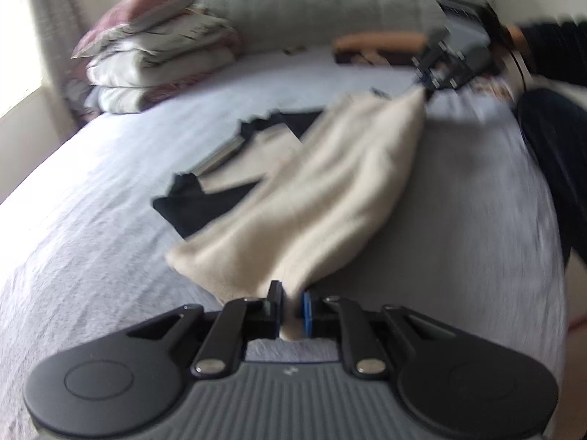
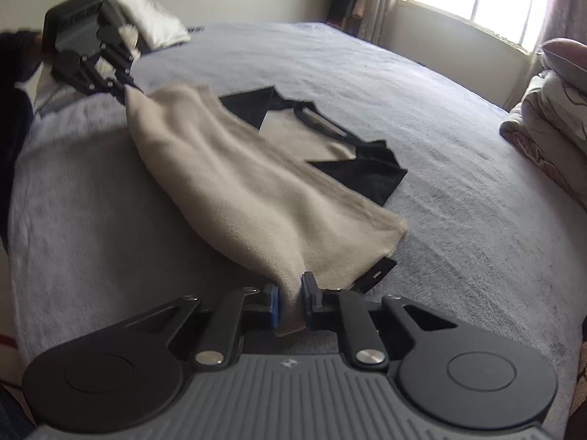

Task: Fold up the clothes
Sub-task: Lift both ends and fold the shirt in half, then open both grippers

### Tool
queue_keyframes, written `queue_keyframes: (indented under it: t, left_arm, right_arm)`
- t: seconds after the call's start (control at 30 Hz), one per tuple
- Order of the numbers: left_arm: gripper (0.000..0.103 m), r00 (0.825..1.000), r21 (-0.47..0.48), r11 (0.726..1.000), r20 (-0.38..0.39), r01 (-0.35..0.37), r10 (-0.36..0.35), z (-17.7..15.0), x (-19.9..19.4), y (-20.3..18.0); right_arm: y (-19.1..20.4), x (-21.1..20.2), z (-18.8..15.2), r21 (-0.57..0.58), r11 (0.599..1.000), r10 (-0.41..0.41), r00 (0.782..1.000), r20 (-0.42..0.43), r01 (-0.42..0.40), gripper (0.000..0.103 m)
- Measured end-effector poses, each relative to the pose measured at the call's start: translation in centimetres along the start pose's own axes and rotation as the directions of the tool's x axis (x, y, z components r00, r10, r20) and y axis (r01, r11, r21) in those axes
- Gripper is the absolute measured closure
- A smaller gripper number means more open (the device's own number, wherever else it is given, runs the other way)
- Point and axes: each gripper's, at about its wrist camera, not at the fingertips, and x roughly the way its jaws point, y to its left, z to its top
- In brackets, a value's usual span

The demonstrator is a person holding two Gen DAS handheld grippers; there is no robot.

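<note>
Fingers of both grippers (image 1: 291, 306) (image 2: 291, 302) pinch fleecy (seemingly soft) beige shirt (image 1: 330, 179) corners.

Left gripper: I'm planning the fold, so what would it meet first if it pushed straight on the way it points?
The left gripper, jaws shut on the beige shirt's hem, would first run into that same lifted fabric, then probably the black sleeve on the bed; depth is unclear.

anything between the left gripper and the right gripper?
Only the beige shirt hem, stretched from the left gripper to the right gripper above the grey bedspread. Both wrist views show it.
</note>
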Motion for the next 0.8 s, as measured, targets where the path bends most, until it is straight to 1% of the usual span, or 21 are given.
queue_keyframes:
  t: [0.1,0.2,0.3,0.37,0.4,0.47,0.57,0.63,0.73,0.8]
  left_arm:
    - [0.092,0.999,-0.072,0.997,0.043,-0.018,0.021,1.2,-0.5,1.2]
    - [0.092,0.996,-0.157,0.987,0.081,-0.019,0.032,2.1,-0.9,2.9]
    - [0.092,0.993,-0.258,0.966,0.107,-0.018,0.047,2.9,-0.8,4.8]
    - [0.092,0.990,-0.325,0.946,0.125,-0.021,0.065,3.5,-0.5,6.4]
    - [0.092,0.988,-0.358,0.934,0.132,-0.024,0.076,4.0,-0.3,7.4]
    - [0.092,0.985,-0.434,0.900,0.142,-0.030,0.101,4.9,0.9,9.7]
    - [0.092,0.982,-0.538,0.842,0.133,-0.044,0.137,6.0,3.4,13.0]
    - [0.092,0.984,-0.595,0.802,0.100,-0.059,0.147,6.4,6.0,15.1]
    - [0.092,0.986,-0.647,0.755,0.027,-0.110,0.167,6.6,10.2,17.7]
    - [0.090,0.987,-0.679,0.723,-0.014,-0.126,0.159,6.2,12.6,19.0]
  right_arm:
    - [-0.9,-0.7,1.1,0.037,0.999,-0.004,0.999,0.051,0.002,0.090]
    - [-2.1,-0.9,2.4,0.073,0.997,-0.004,0.996,0.089,-0.003,0.090]
    - [-3.7,-0.9,3.5,0.122,0.993,-0.008,0.992,0.129,-0.007,0.090]
    - [-5.3,-0.7,4.4,0.169,0.985,-0.015,0.988,0.156,-0.012,0.090]
    - [-6.3,-0.4,4.8,0.201,0.979,-0.019,0.985,0.169,-0.016,0.090]
    - [-8.4,0.5,5.6,0.255,0.967,-0.032,0.983,0.183,-0.016,0.090]
    - [-11.7,3.2,6.9,0.334,0.943,-0.052,0.982,0.183,-0.012,0.090]
    - [-14.0,5.6,7.5,0.384,0.923,-0.067,0.985,0.161,0.000,0.090]
    - [-16.7,9.5,7.7,0.459,0.888,-0.078,0.992,0.102,0.022,0.090]
    - [-17.9,12.1,7.7,0.496,0.867,-0.085,0.995,0.054,0.047,0.090]
